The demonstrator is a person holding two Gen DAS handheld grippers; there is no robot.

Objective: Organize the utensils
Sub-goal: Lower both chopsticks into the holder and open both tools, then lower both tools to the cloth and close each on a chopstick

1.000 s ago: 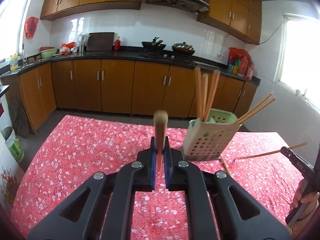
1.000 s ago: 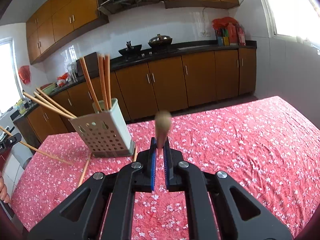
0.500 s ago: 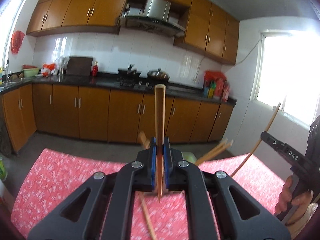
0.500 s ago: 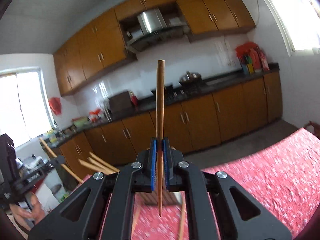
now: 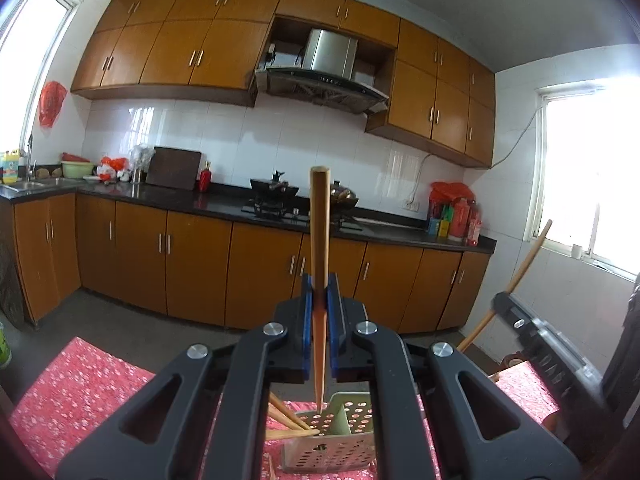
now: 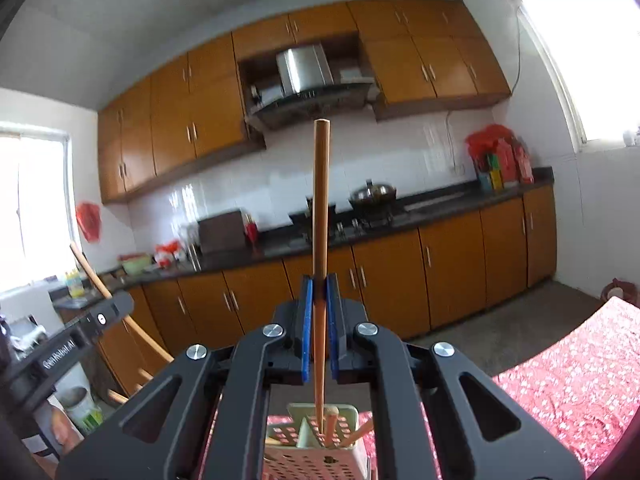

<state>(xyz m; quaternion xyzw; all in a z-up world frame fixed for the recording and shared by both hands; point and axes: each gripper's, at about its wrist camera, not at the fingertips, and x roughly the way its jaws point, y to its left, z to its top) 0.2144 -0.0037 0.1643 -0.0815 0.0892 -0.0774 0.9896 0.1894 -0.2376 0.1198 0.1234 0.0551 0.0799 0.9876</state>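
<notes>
My left gripper (image 5: pixel 320 300) is shut on a wooden chopstick (image 5: pixel 320 240) held upright, its thin tip hanging just above the pale green perforated holder (image 5: pixel 340 436) on the red flowered tablecloth (image 5: pixel 80 384). A few chopsticks (image 5: pixel 286 416) lean out of the holder. My right gripper (image 6: pixel 319 300) is shut on another upright chopstick (image 6: pixel 321 220), whose tip points into the same holder (image 6: pixel 320 428), where other chopsticks (image 6: pixel 331 426) stand. Each view catches the other gripper at its edge: the right one (image 5: pixel 536 332) and the left one (image 6: pixel 80 332), each with its chopstick.
Brown kitchen cabinets (image 5: pixel 192 264) and a dark counter with a stove and pans (image 5: pixel 280 196) stand beyond the table. A person's hand (image 6: pixel 60 428) shows at the lower left of the right wrist view. A chair back (image 5: pixel 520 360) stands at the table's right.
Both grippers have risen and tilted up toward level, bringing their chopsticks from lying forward to upright over the holder. The holder has slid from mid-frame to the bottom edge of both views.
</notes>
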